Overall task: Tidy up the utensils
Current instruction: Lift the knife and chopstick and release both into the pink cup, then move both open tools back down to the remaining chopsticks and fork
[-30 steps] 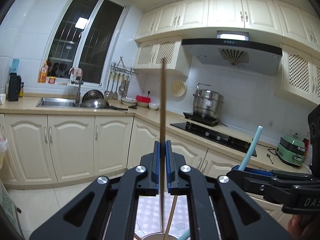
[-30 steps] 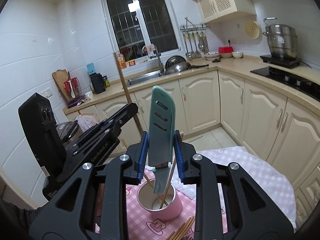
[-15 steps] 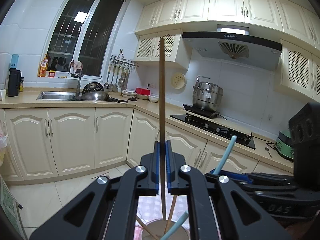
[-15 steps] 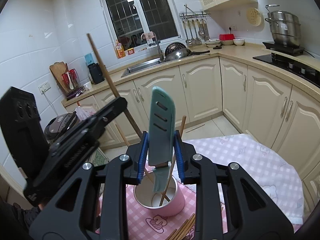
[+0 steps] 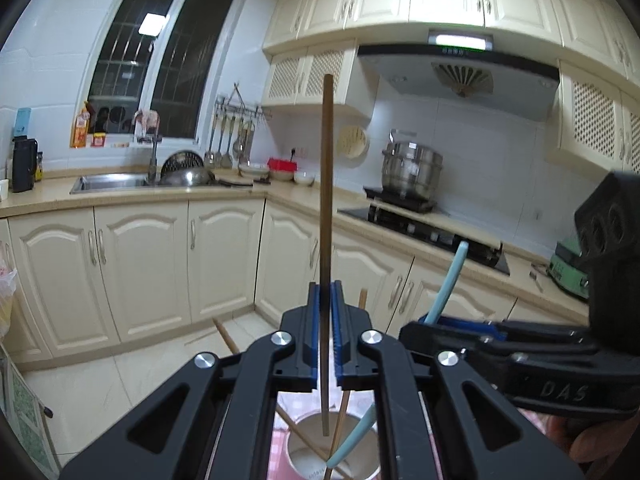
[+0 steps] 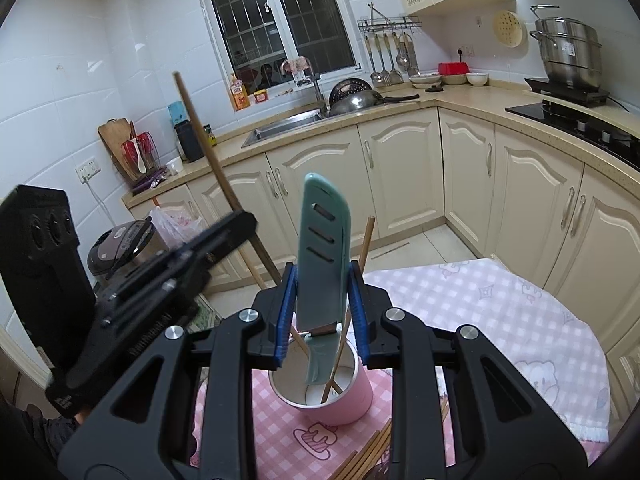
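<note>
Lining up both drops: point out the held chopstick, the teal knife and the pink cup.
chopstick (image 5: 327, 208), left wrist view, mid shaft.
teal knife (image 6: 323, 252), right wrist view, sheathed blade.
pink cup (image 6: 352, 404), right wrist view, outer wall.

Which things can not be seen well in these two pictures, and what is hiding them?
- Left wrist view: the base of the cup is cut off by the bottom edge and covered by the left gripper.
- Right wrist view: the loose chopsticks on the tablecloth are partly behind the right gripper.
- Right wrist view: the lower end of the chopstick disappears behind the left gripper.
- Both views: the knife blade stays hidden inside its sheath.
</note>
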Demonstrator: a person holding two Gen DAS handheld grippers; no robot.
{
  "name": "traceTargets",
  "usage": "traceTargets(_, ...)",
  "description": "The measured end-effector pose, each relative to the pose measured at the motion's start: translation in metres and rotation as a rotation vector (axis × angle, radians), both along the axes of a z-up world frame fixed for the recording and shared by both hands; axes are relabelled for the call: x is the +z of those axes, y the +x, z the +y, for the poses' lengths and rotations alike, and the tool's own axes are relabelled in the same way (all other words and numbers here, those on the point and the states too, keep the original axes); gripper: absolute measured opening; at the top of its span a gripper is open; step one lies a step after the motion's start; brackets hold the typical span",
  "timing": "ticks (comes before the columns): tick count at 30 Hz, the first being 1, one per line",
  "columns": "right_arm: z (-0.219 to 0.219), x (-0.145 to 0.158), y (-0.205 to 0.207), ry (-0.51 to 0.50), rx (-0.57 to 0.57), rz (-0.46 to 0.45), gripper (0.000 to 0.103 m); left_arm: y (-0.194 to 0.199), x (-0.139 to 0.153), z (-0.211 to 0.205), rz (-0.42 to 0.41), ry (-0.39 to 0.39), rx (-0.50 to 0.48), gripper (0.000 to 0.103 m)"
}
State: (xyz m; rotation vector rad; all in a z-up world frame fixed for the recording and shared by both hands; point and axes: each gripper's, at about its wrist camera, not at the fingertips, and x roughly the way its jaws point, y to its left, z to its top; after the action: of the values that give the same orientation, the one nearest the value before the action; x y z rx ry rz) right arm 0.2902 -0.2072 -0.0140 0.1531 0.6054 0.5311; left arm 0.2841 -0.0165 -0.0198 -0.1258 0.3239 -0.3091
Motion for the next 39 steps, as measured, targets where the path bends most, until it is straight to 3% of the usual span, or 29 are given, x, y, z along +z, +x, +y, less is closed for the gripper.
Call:
traceTargets(1,0.000,-0.002,0.002,0.001,0.002,0.015,0.027,0.002,-0.002,-0.002,0.013,0.009,-0.002,0.018)
traceTargets(3,-0.003,-0.005,0.003,0.006,-0.019,0.028,0.045,0.003,-0.007,-0.002,0.029,0.023,0.018,0.041)
traceTargets(4,-0.008,-0.007,0.004,0.016,-0.034,0.032,0.057,0.002,-0.008,0.000,0.027,0.018,0.030,0.049)
traceTargets(7,-0.018,-0.011,0.005,0.049,-0.056,0.052,0.070,0.000,-0.007,0.007,0.030,0.001,0.043,0.069)
traceTargets(9,-0.024,-0.013,0.005,0.068,-0.069,0.063,0.073,-0.003,-0.006,0.009,0.016,0.010,0.051,0.072)
traceTargets(11,-0.028,-0.014,0.003,0.085,-0.082,0.066,0.083,-0.006,-0.004,0.009,0.009,0.019,0.053,0.076)
traceTargets(15,-0.041,-0.013,-0.004,0.111,-0.115,0.063,0.092,-0.015,0.000,0.013,-0.009,0.024,0.069,0.091)
traceTargets(27,-0.092,-0.021,-0.031,0.097,-0.241,0.123,0.094,-0.045,-0.001,0.020,0.048,0.066,0.080,0.094)
traceTargets(39,-0.109,-0.058,-0.065,0.003,-0.296,0.236,0.094,-0.072,-0.041,0.006,0.168,0.179,0.023,0.094)
